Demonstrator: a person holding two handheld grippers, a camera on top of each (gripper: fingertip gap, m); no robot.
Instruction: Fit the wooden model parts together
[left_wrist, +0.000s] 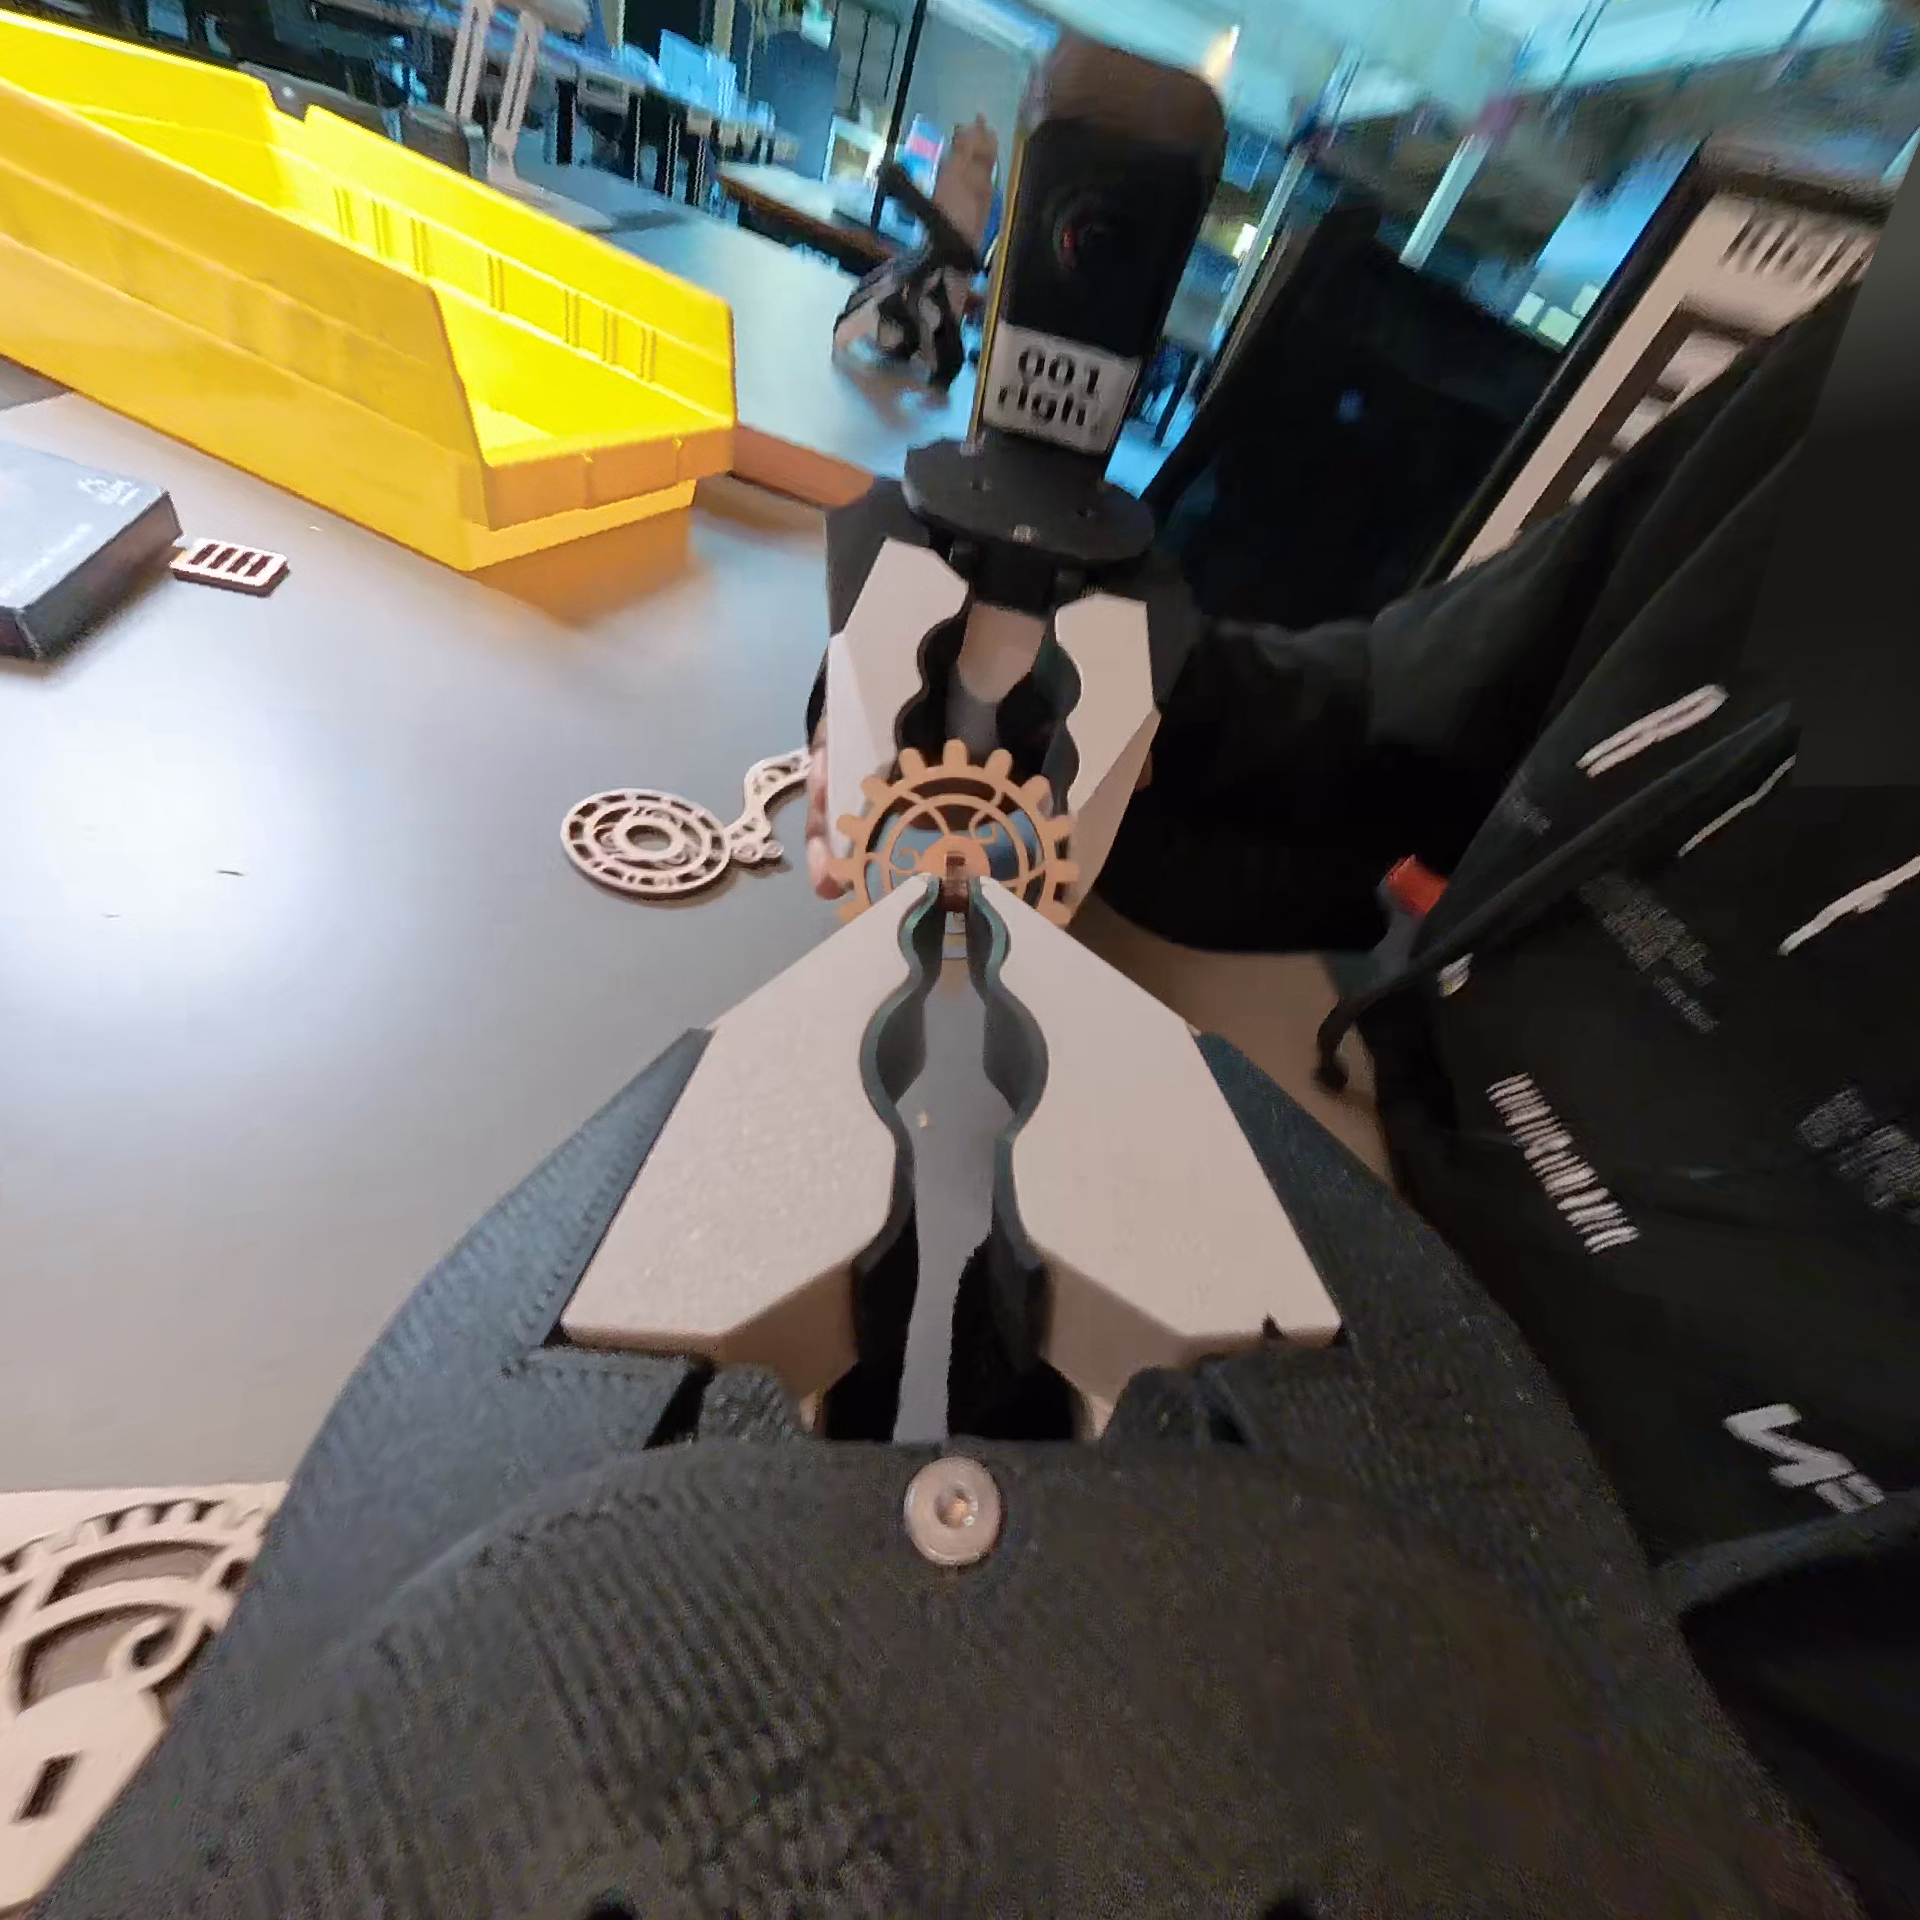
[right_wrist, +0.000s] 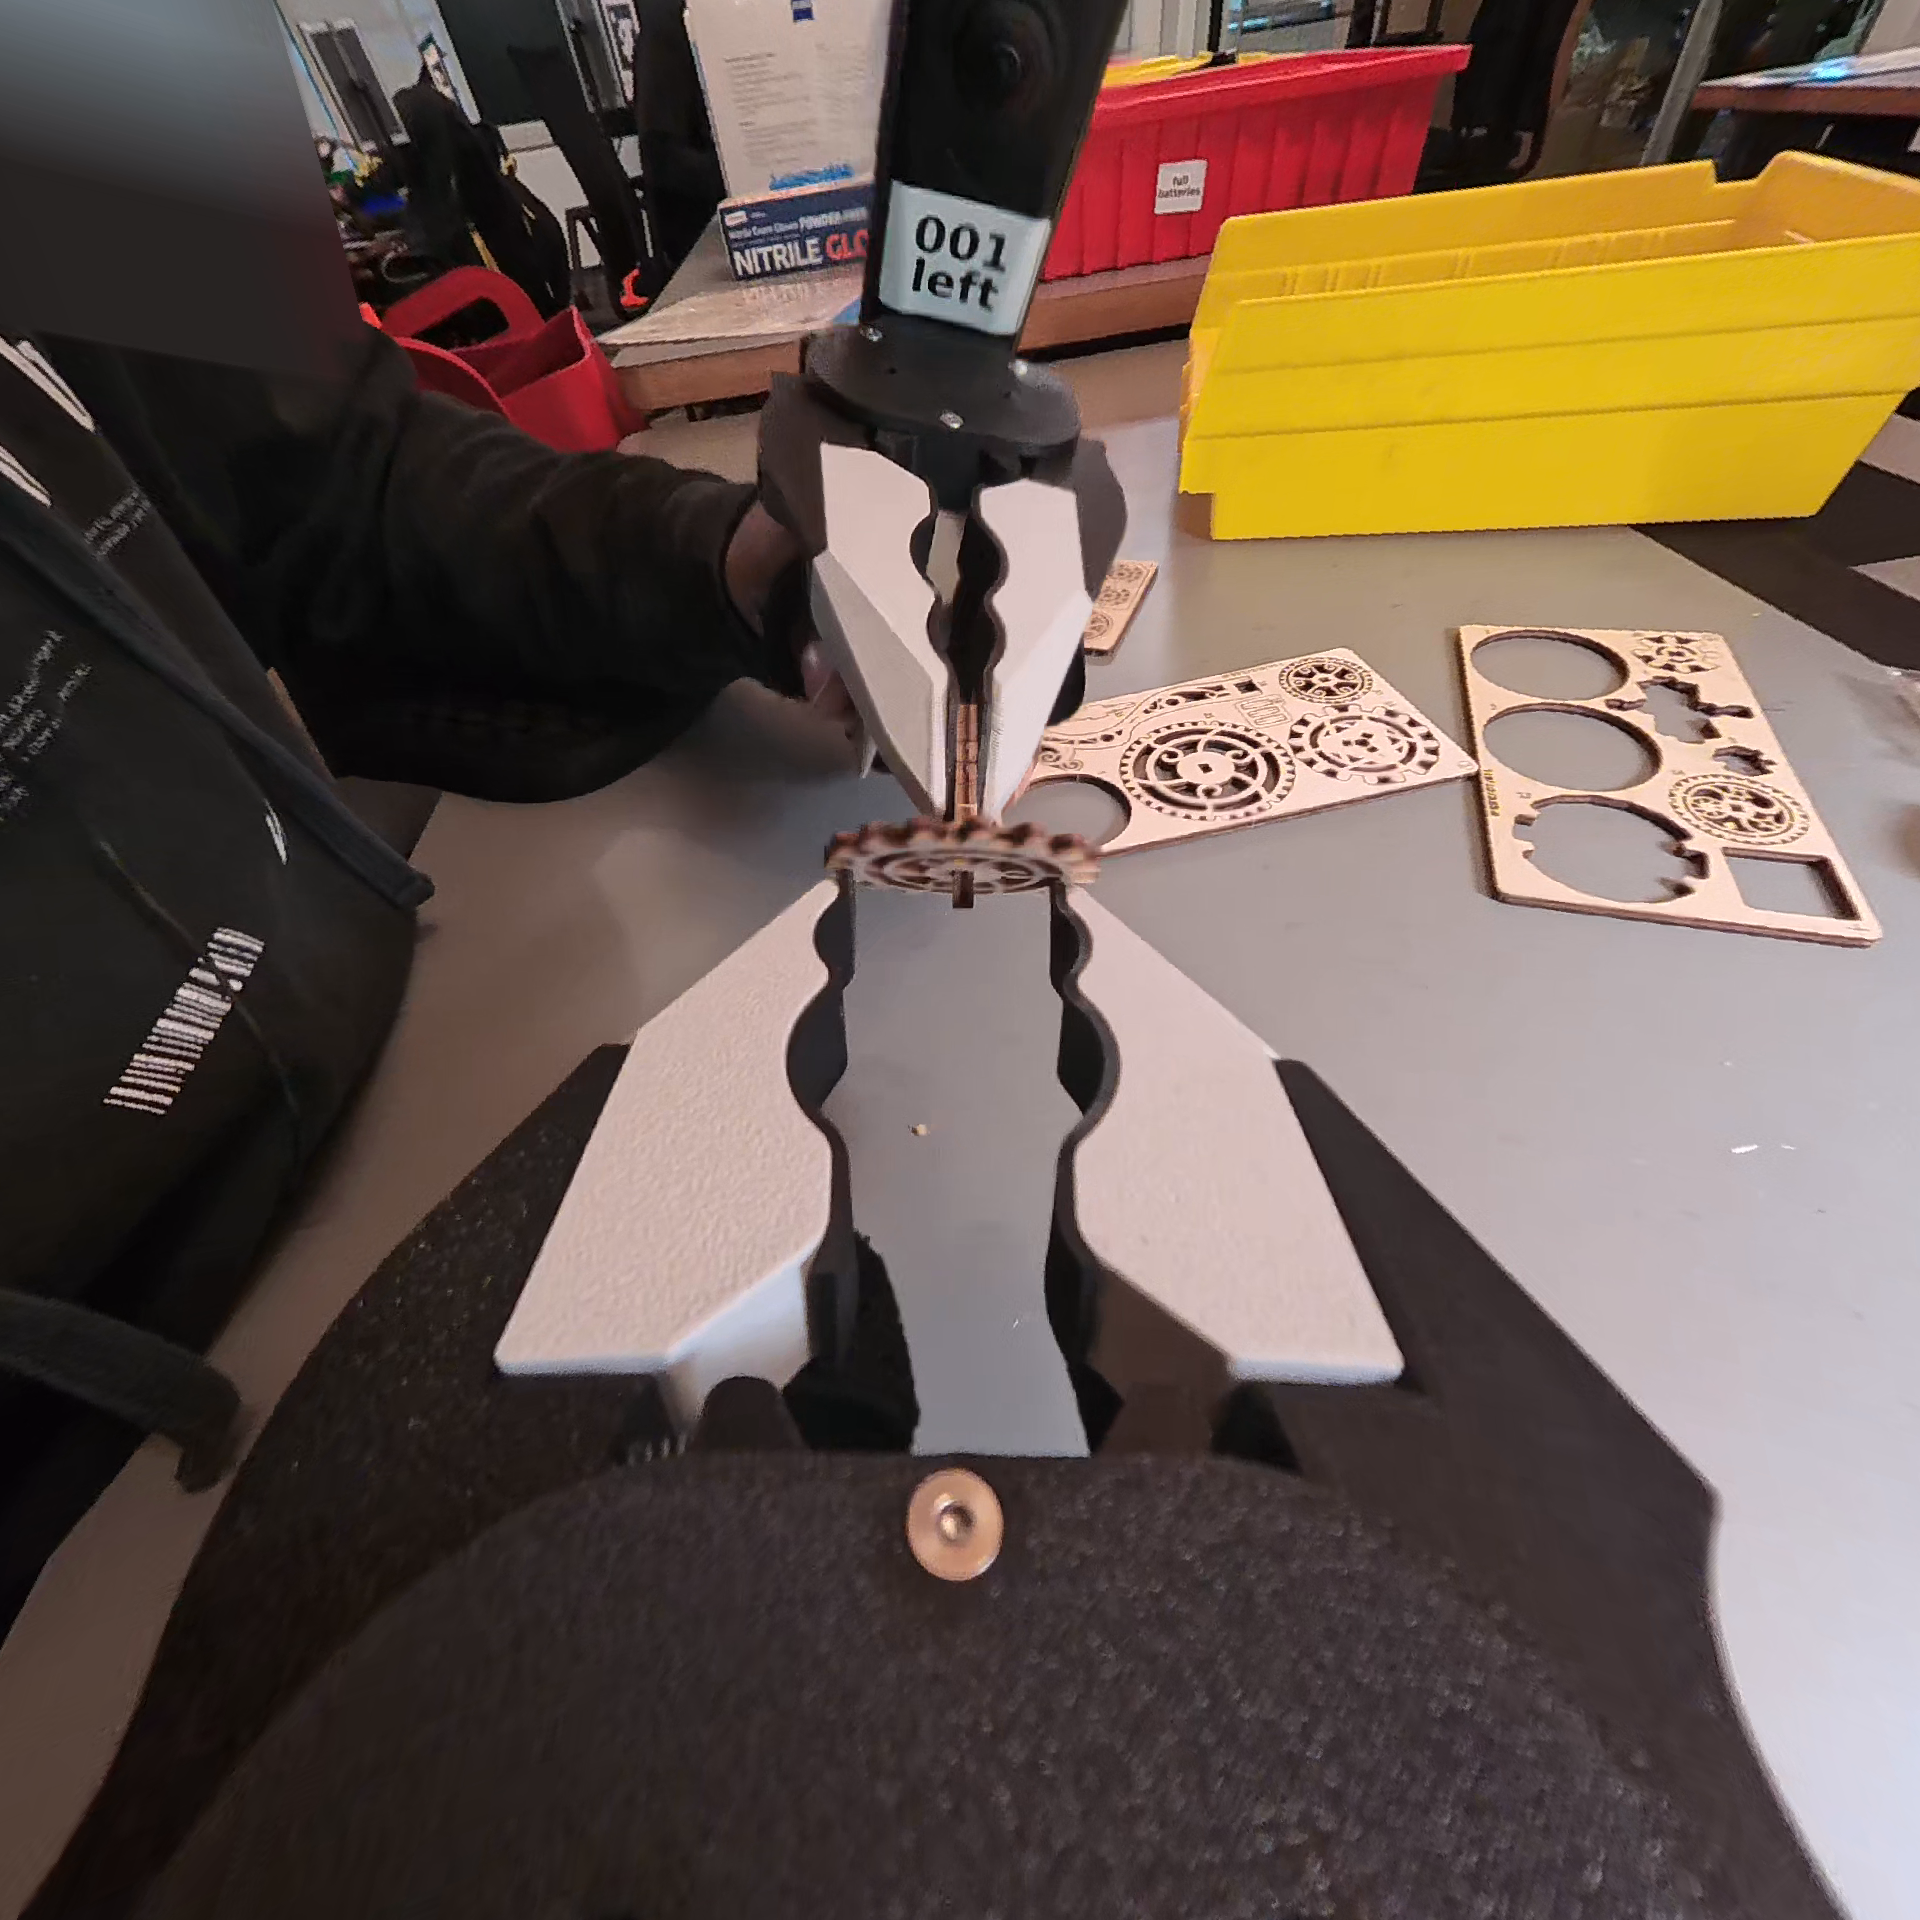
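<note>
A wooden gear (right_wrist: 961, 860) is held by its rim between my right gripper's (right_wrist: 956, 902) fingers, edge-on to that view. In the left wrist view the gear (left_wrist: 1003, 805) faces me, with the right gripper (left_wrist: 956, 831) behind it. My left gripper (left_wrist: 951, 896) is shut on a small wooden peg (left_wrist: 953, 864) at the gear's centre hole. In the right wrist view the left gripper (right_wrist: 966, 800) comes down from above with the peg (right_wrist: 968, 748). The peg's end shows just under the gear.
Yellow bins (left_wrist: 416, 343) (right_wrist: 1558, 364) stand at the back of the grey table (right_wrist: 1455, 1143). Two punched wooden sheets (right_wrist: 1247, 748) (right_wrist: 1662, 790) lie to the right. A loose wooden disc part (left_wrist: 649, 836), a small slotted piece (left_wrist: 229, 566) and a dark box (left_wrist: 73, 540) lie to the left. The person's black sleeve (right_wrist: 468, 582) is close by. The grippers are tip to tip, or close to it. Left tips and right tips are each some 30 cm from the small slotted piece (left_wrist: 229, 566).
</note>
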